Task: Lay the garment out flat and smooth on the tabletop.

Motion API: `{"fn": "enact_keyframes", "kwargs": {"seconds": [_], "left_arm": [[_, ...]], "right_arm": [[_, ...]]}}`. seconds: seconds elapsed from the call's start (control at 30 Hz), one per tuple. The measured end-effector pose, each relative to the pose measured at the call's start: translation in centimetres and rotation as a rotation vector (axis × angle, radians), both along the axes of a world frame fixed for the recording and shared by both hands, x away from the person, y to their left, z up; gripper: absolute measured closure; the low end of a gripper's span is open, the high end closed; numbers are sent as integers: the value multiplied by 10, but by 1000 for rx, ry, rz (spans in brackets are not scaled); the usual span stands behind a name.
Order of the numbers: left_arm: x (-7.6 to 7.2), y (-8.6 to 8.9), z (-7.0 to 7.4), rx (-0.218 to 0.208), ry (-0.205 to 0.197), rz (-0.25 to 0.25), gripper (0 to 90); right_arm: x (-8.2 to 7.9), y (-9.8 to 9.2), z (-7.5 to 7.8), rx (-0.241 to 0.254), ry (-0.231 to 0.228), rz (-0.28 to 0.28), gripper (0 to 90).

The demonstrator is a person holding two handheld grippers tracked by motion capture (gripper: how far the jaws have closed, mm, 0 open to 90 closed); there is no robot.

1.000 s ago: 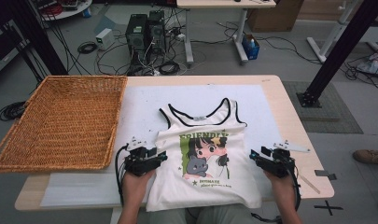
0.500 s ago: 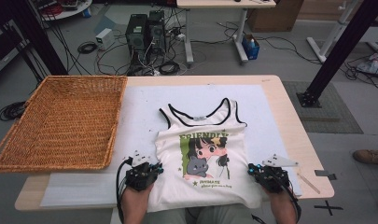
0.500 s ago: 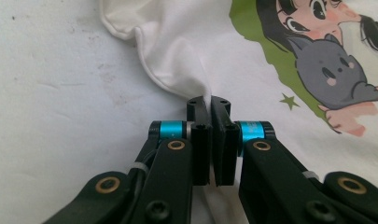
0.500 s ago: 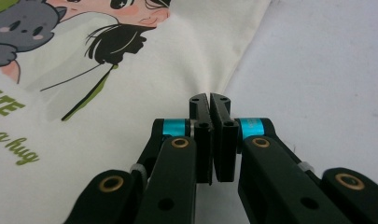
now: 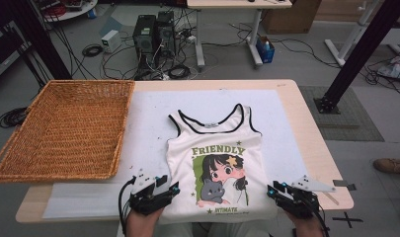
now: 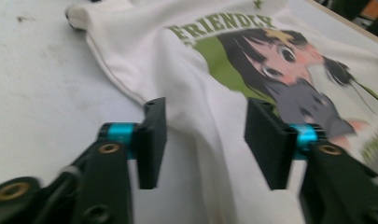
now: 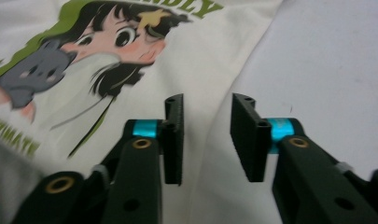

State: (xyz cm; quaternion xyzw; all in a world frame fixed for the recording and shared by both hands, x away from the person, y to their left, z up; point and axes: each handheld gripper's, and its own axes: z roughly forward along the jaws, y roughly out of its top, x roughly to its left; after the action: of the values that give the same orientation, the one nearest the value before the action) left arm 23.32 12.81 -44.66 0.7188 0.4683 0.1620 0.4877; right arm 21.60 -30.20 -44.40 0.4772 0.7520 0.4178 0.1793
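Observation:
A white tank top (image 5: 215, 143) with black trim and a cartoon print headed "FRIENDLY" lies flat on the white mat, its hem towards the person. My left gripper (image 5: 170, 190) is at the shirt's near left corner. In the left gripper view it (image 6: 205, 112) is open, and the shirt's (image 6: 186, 51) side edge runs between the wide-apart jaws. My right gripper (image 5: 272, 191) is at the near right corner. In the right gripper view it (image 7: 205, 105) is open with a narrower gap, and the shirt's (image 7: 186, 60) right edge lies between the jaws.
A large wicker basket (image 5: 89, 83) rests on the table's left end, overhanging it. The white mat (image 5: 148, 128) covers most of the wooden table (image 5: 316, 148). Computers, cables and table legs stand on the floor beyond the far edge.
Both grippers have drawn back towards the near edge of the table and now sit at the shirt's bottom corners. The shirt has not moved.

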Motion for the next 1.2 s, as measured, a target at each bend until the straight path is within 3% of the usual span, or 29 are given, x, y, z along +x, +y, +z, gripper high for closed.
{"fn": "enact_keyframes", "kwargs": {"seconds": [0.07, 0.13, 0.27, 0.37, 0.4, 0.43, 0.47, 0.5, 0.63, 0.87, 0.9, 0.93, 1.0, 1.13, 1.17, 1.2], "left_arm": [[16, -2, -1, 12, 26, 31, 422], [32, -3, -3, 35, 72, 73, 414], [51, -9, -7, 54, 142, 72, 417], [48, -12, -6, 103, 122, 107, 525], [47, -11, -7, 96, 134, 82, 699], [47, -12, -7, 89, 138, 59, 806], [45, -14, -6, 101, 133, 56, 840], [44, -14, -6, 104, 134, 50, 846], [35, -12, -7, 70, 150, 47, 849], [6, -9, -7, 49, 131, -3, 846], [6, -9, -6, 37, 119, -8, 841], [8, -9, -5, 30, 109, -5, 804], [16, -8, -2, 19, 113, 23, 628], [38, -4, 5, 8, 105, 78, 539], [52, -2, 7, 6, 115, 96, 528], [52, -2, 7, 6, 115, 96, 522]], "right_arm": [[10, 4, 1, -6, -21, -37, 569], [24, 7, 2, -8, -14, -75, 507], [52, 13, 0, -28, 32, -108, 462], [62, 21, -5, -76, 69, -76, 567], [62, 24, -8, -114, 52, -77, 630], [60, 24, -8, -124, 39, -81, 692], [59, 23, -8, -113, 40, -70, 815], [57, 21, -9, -107, 40, -62, 859], [47, 18, -8, -107, 37, -35, 889], [14, 9, -7, -67, 29, -23, 887], [12, 8, -5, -57, 25, -21, 860], [12, 8, -3, -57, 21, -32, 777], [16, 7, 0, -49, 16, -44, 691], [38, 8, 5, -48, 27, -90, 606], [45, 9, 6, -54, 28, -94, 592], [60, 12, 7, -59, 46, -103, 576]]}}
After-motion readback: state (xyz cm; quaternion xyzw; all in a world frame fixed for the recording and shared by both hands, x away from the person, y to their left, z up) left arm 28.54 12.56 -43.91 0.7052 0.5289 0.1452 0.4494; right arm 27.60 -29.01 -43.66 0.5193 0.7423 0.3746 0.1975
